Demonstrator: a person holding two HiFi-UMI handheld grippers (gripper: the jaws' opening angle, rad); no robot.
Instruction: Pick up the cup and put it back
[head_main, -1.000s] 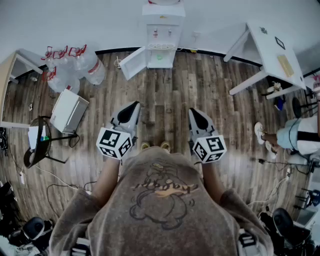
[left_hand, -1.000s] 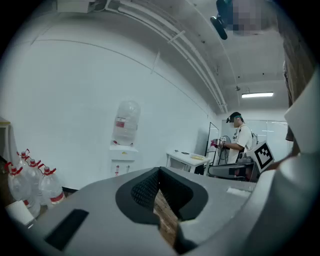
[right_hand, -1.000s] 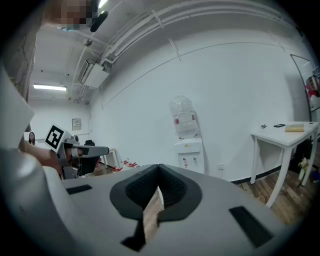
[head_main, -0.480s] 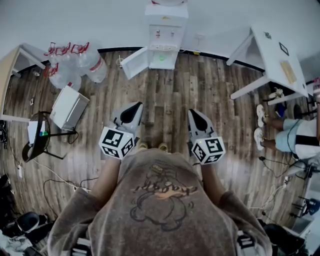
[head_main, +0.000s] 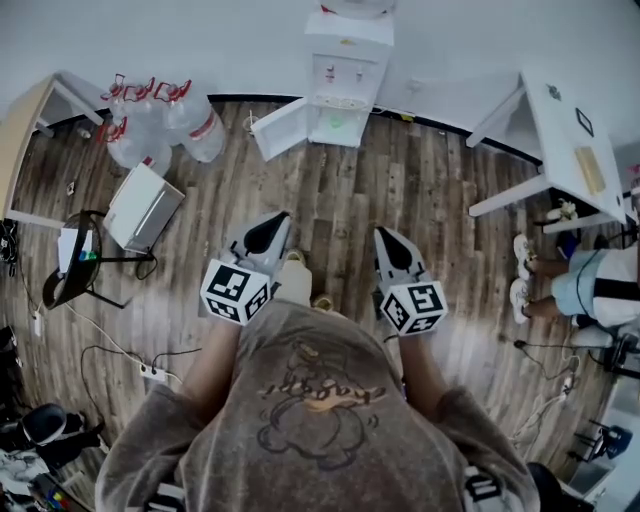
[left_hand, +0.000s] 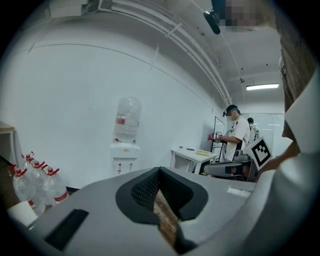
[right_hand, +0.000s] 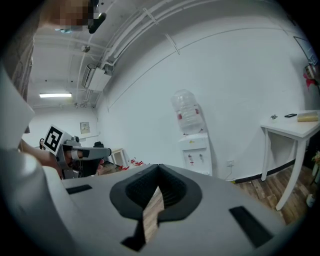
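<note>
No cup shows clearly; a small green thing (head_main: 335, 125) sits in the open lower part of the white water dispenser (head_main: 345, 60) at the far wall. In the head view my left gripper (head_main: 272, 230) and my right gripper (head_main: 392, 247) are held side by side over the wooden floor, both pointing towards the dispenser and well short of it. The left gripper (left_hand: 160, 195) is shut with nothing between its pads. My right gripper (right_hand: 156, 192) is shut and empty too. The dispenser (left_hand: 125, 155) stands ahead in both gripper views.
Several water bottles (head_main: 160, 125) lie at the left of the dispenser, with a white box (head_main: 145, 205) and a black stand (head_main: 75, 270) nearer. A white table (head_main: 565, 140) stands at the right, a seated person (head_main: 590, 285) beside it. Cables (head_main: 110, 350) trail on the floor.
The person has stepped forward, one foot now showing between the grippers. The dispenser and table have shifted right in the head view. Both grippers stay shut and side by side.
</note>
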